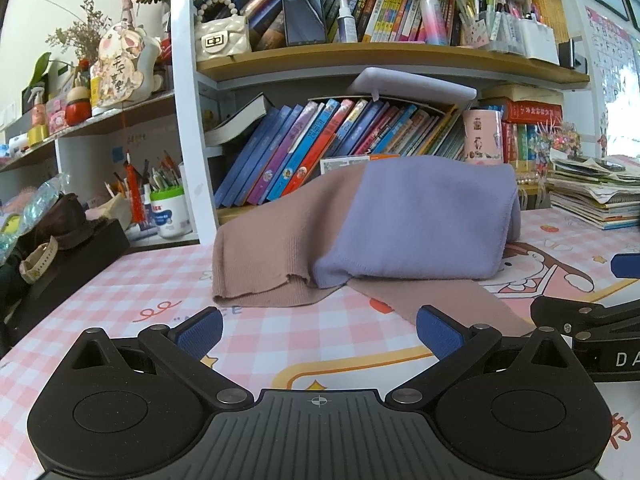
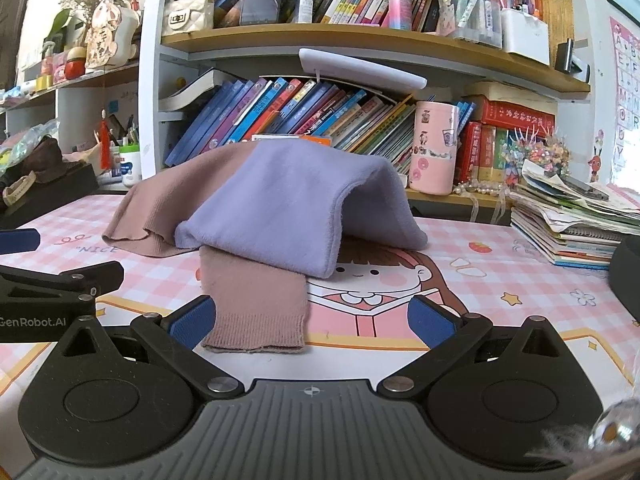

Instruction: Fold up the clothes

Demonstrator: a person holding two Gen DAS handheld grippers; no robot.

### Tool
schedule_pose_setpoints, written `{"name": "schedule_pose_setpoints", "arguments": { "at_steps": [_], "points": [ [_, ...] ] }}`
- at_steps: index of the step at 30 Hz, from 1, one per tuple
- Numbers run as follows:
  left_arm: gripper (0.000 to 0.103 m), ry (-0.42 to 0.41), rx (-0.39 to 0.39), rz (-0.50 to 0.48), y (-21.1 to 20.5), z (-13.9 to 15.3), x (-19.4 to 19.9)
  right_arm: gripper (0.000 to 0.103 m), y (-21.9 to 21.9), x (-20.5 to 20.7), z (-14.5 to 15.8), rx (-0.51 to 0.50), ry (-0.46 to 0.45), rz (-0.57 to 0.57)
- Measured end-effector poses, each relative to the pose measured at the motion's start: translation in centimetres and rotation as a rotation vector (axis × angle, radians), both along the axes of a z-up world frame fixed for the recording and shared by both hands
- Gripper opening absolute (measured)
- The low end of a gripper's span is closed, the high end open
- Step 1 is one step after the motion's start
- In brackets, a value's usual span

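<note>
A lilac cloth (image 1: 420,224) (image 2: 296,204) lies draped in a hump over a tan-pink knit garment (image 1: 264,256) (image 2: 256,308) on the pink checked table mat (image 1: 120,300) (image 2: 500,280). A strip of the knit garment runs forward out from under the lilac cloth. My left gripper (image 1: 318,334) is open, low over the mat in front of the pile, nothing between its blue pads. My right gripper (image 2: 312,322) is open too, and the ribbed end of the knit strip lies between its fingers, beside the left pad. Each gripper shows at the edge of the other's view.
A bookshelf (image 1: 360,56) packed with books, pens and a pink cup (image 2: 434,148) stands right behind the pile. A stack of booklets (image 2: 572,224) lies on the right of the table. A black box (image 1: 68,264) with clutter sits on the left.
</note>
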State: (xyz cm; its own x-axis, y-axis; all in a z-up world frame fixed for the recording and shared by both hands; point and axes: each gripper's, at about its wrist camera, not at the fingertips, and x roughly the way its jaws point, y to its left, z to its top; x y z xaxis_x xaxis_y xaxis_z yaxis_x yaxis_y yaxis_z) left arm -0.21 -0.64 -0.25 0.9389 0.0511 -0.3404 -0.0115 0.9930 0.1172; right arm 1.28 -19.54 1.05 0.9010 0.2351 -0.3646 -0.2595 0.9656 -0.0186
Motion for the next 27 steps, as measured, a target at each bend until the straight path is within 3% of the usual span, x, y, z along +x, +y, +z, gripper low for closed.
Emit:
{"name": "schedule_pose_setpoints", "arguments": {
  "at_steps": [27],
  "points": [
    [0.103,-0.011,0.025,0.013,-0.41,0.14,-0.24,0.103,-0.26,-0.12,0.02,0.013,-0.008,-0.008]
  ]
}}
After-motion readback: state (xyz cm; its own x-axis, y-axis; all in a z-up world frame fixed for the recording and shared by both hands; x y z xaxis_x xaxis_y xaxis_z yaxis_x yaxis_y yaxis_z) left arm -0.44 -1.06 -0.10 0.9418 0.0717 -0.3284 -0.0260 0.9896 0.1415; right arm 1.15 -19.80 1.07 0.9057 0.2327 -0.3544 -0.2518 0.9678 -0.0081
